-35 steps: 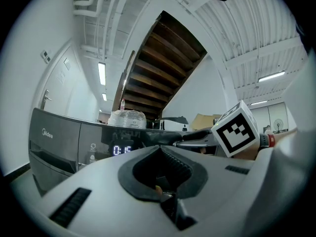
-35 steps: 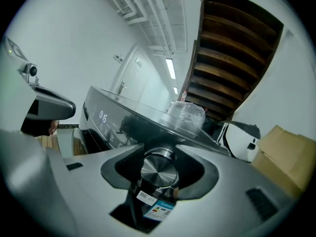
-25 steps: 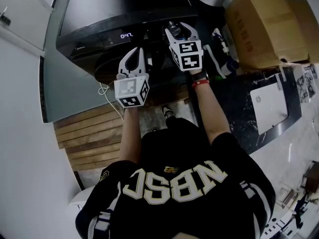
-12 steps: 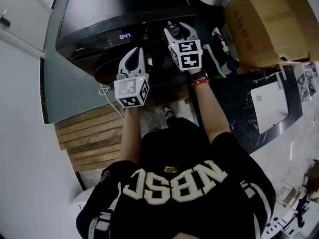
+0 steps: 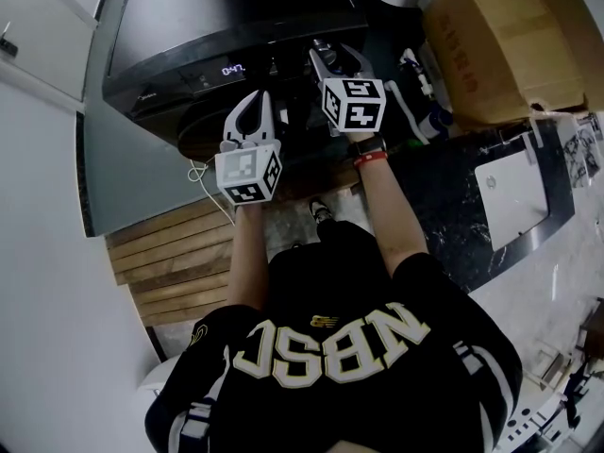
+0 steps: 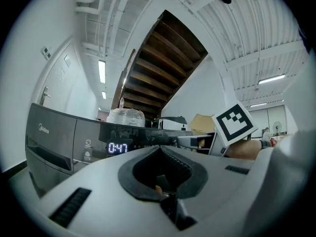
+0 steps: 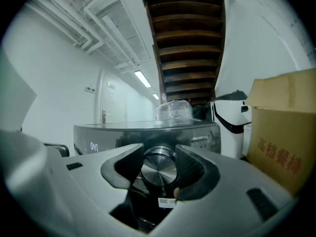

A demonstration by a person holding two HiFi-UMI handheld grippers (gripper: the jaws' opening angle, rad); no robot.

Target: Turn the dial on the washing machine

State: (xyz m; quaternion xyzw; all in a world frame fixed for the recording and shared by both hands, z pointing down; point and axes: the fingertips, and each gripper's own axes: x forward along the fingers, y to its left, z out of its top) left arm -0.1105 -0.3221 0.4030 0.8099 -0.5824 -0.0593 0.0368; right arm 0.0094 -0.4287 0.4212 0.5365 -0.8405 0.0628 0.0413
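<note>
The dark grey washing machine fills the top of the head view, its display lit with 0:47. Its round metal dial sits squarely between the jaws of my right gripper, and both pads lie against its sides. In the head view that right gripper covers most of the dial. My left gripper hangs in front of the machine's door, left of the dial, touching nothing. Its jaws meet at the tip, with the display beyond them.
A large cardboard box stands right of the machine, with a spray bottle between them. A plastic-wrapped bundle lies on the machine's top. Wooden steps lie at the lower left. A dark counter with a white device runs along the right.
My right gripper has shifted slightly up and its marker cube has turned a little while staying on the dial. The left gripper and the display reading are unchanged.
</note>
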